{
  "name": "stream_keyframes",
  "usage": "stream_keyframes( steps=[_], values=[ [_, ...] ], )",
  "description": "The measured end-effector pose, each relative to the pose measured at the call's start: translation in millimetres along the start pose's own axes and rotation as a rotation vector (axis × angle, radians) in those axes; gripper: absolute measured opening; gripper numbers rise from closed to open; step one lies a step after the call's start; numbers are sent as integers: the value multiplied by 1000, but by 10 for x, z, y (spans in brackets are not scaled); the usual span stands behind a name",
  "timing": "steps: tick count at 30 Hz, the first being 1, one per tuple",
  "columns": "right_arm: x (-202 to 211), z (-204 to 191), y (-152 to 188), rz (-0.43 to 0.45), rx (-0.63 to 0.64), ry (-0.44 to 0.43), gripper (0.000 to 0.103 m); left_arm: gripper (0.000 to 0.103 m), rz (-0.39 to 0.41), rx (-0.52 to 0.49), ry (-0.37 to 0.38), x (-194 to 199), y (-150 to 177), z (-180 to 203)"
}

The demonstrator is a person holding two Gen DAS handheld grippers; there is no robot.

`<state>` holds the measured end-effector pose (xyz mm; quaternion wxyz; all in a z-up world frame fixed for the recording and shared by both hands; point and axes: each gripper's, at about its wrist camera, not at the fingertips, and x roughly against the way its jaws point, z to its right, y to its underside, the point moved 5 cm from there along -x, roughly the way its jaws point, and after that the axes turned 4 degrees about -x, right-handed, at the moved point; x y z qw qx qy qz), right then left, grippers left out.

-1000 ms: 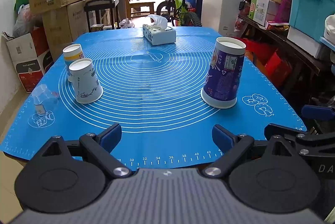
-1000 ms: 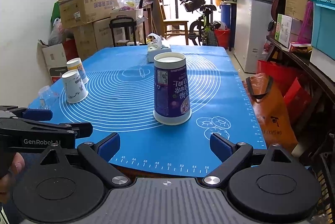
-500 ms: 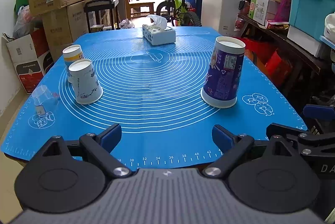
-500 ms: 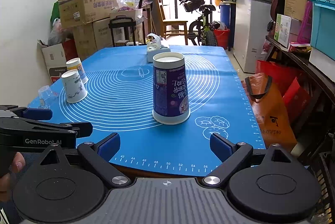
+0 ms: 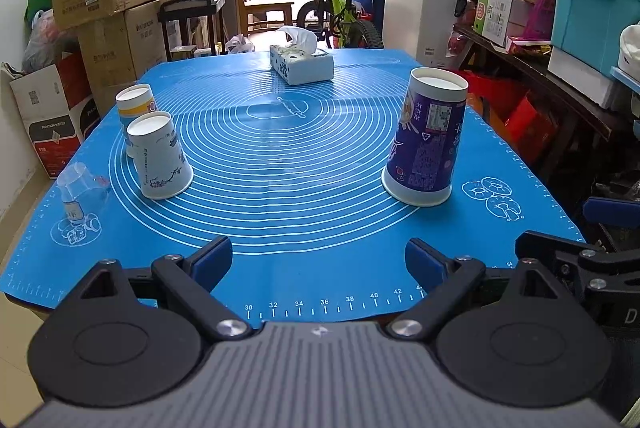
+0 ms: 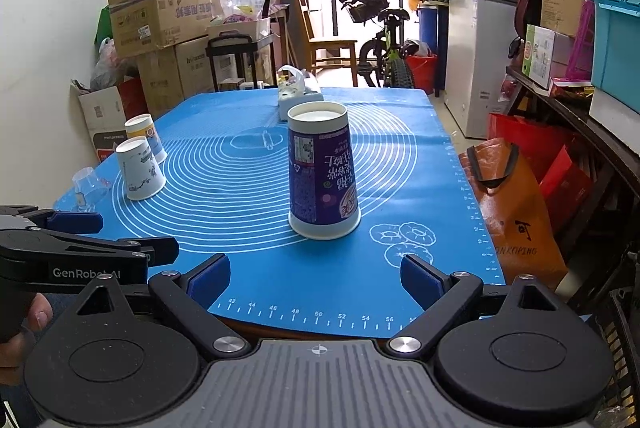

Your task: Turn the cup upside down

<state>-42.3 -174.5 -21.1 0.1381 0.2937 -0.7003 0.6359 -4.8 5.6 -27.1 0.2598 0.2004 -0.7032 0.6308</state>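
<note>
Purple cup (image 6: 322, 172) inverted — beyond right claw (image 6: 316, 278), apart

The tall purple cup (image 5: 426, 144) stands upside down on the blue mat (image 5: 288, 164), wide mouth flat against it and its white base facing up. Its wall is purple with printed lettering, a white label panel and a white band at the rim, and it tapers from the broad rim at the bottom to the narrower base on top. In the left wrist view it sits at the right of the frame, just inside the outer printed rings. In the right wrist view the cup (image 6: 322, 176) stands upright near the centre of the frame.
</note>
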Motion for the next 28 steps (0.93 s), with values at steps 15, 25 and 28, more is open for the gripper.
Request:
stream_keyframes(
  steps=[15,25,28],
  values=[
    [39,12,-4,1,2,0,93,93,7,-6,-9,6,-9,33],
    [38,1,-10,2,6,-6,93,93,2,-9,-8,-2,-4,28],
    [33,4,-7,1,5,-7,93,93,3,-11,-9,-6,2,30]
  ],
)
